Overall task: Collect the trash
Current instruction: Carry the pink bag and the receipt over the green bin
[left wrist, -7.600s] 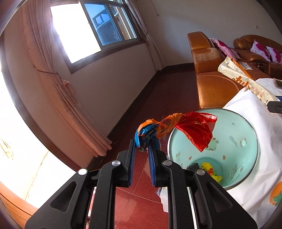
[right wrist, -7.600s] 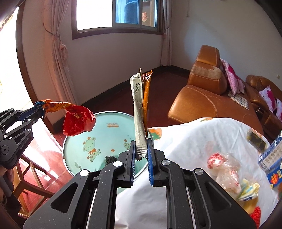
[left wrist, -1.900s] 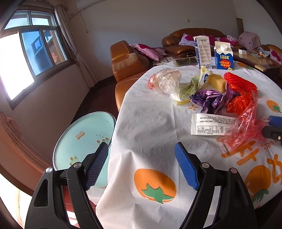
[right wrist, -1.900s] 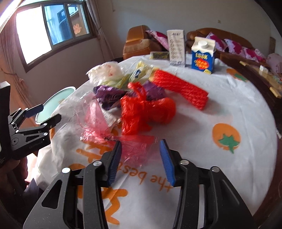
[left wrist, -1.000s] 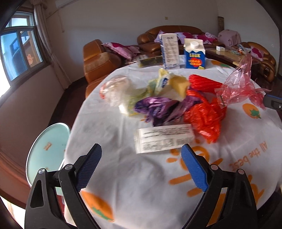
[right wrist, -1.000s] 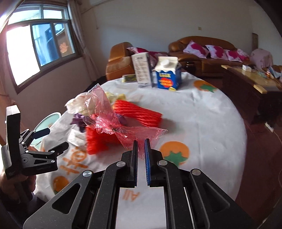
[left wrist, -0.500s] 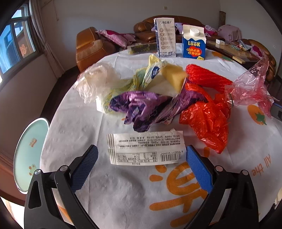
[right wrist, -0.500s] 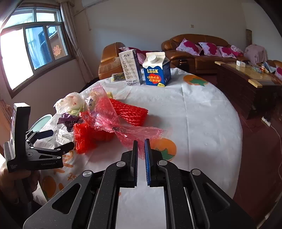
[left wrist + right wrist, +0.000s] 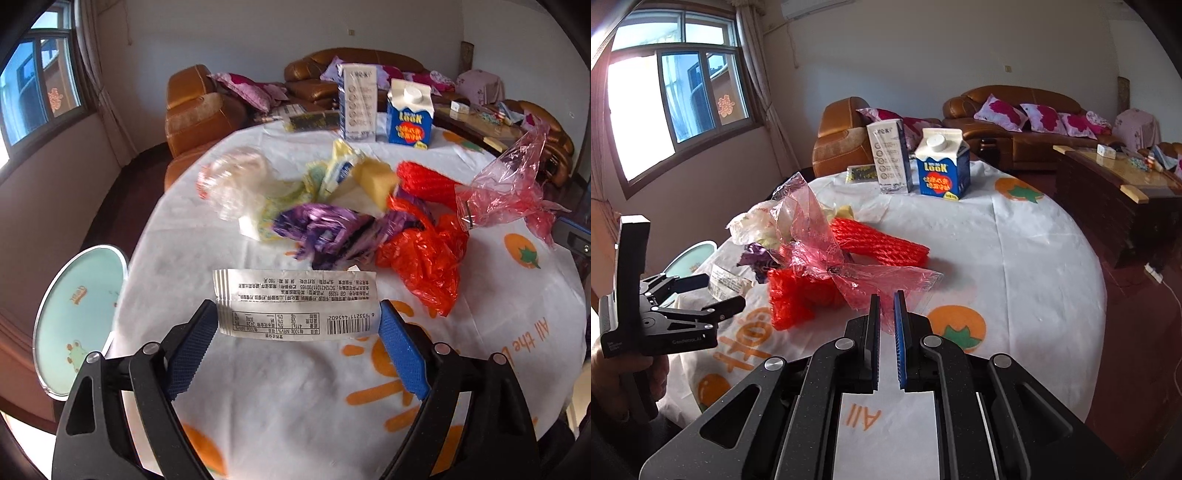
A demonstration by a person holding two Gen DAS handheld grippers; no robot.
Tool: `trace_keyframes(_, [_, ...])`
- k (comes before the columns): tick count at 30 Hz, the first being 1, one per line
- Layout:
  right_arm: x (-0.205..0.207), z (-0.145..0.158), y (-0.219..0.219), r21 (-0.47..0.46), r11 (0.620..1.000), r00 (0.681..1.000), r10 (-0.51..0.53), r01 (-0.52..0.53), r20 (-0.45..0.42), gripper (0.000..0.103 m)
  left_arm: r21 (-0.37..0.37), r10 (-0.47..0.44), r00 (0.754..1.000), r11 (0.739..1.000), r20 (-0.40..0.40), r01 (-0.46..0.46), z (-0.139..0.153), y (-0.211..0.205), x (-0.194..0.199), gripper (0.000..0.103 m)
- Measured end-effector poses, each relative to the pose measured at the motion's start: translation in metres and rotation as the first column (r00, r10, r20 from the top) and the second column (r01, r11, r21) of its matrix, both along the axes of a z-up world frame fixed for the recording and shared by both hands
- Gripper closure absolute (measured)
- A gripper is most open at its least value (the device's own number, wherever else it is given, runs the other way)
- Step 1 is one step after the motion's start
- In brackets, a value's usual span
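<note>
The left gripper (image 9: 297, 325) is closing its fingers (image 9: 400, 349) around the white printed wrapper (image 9: 295, 299), which is lying flat on the desk (image 9: 295, 391) toward the near edge, just in front of the heap of rubbish; the wrapper is sitting between the blue pads with its short ends right at them, though whether they are already pressing is hard to tell. It looks like thin, empty film: very light, limp, and likely slick, so it is probably going to buckle upward as the fingers squeeze it from both ends rather than resist. Taking it across the short ends and letting it fold into a ridge seems the sensible hold, since there is no thick edge to catch. The right gripper (image 9: 885, 314) is keeping its fingers pressed together on the pink transparent bag (image 9: 827, 258), pinching a bottom fold while the rest is hanging loose above the desk's middle. That bag appears crinkly and almost weightless, apt to slip out or snag on the red net (image 9: 879, 243) and orange-red bag (image 9: 798, 295) beneath. The pale green bin (image 9: 77, 317) is standing off the desk's left edge.
</note>
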State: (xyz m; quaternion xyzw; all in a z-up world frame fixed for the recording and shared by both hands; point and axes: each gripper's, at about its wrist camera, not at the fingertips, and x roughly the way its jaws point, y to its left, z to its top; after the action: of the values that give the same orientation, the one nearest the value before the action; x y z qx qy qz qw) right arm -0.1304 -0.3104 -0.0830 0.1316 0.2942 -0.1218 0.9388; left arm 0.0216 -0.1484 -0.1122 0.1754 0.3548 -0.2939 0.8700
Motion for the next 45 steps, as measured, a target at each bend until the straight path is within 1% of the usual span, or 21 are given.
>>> trace_keyframes(7, [0.018,0.013,0.018,-0.027,0.998,0.998,0.051,-0.050,0.026,0.095,0.004,0.099,0.991,0.995,0.089,-0.099,0.016,0.038,0.005,0.018])
trace_keyframes(13, [0.050,0.027,0.042,-0.061,0.991,0.991,0.125,-0.122,0.047,0.095,0.005,0.183,0.971,0.983,0.156,-0.186,0.028,0.068,0.016,0.018])
trace_keyframes(19, [0.090,0.038,0.071,-0.103,0.974,0.977,0.208,-0.202,0.048,0.095,0.015,0.257,0.943,0.964,0.213,-0.266,0.035,0.093,0.026,0.018])
trace_keyframes(23, [0.112,0.040,0.088,-0.132,0.959,0.965,0.258,-0.251,0.038,0.095,0.030,0.311,0.919,0.944,0.244,-0.327,0.037,0.111,0.037,0.018])
trace_keyframes(31, [0.155,0.042,0.127,-0.173,0.923,0.936,0.351,-0.345,0.003,0.095,0.052,0.399,0.878,0.903,0.265,-0.426,0.038,0.146,0.061,0.018])
trace_keyframes(32, [0.160,0.042,0.131,-0.176,0.919,0.933,0.359,-0.354,-0.001,0.095,0.062,0.413,0.866,0.893,0.281,-0.446,0.037,0.151,0.064,0.018])
trace_keyframes(36, [0.180,0.038,0.149,-0.188,0.899,0.917,0.397,-0.395,-0.028,0.095,0.068,0.453,0.844,0.869,0.288,-0.490,0.037,0.168,0.074,0.018])
trace_keyframes(41, [0.202,0.030,0.166,-0.203,0.879,0.902,0.428,-0.431,-0.060,0.095,0.094,0.479,0.820,0.844,0.314,-0.528,0.036,0.182,0.083,0.017])
trace_keyframes(45, [0.219,0.025,0.178,-0.216,0.863,0.889,0.450,-0.457,-0.084,0.095,0.114,0.495,0.808,0.827,0.319,-0.551,0.031,0.193,0.087,0.017])
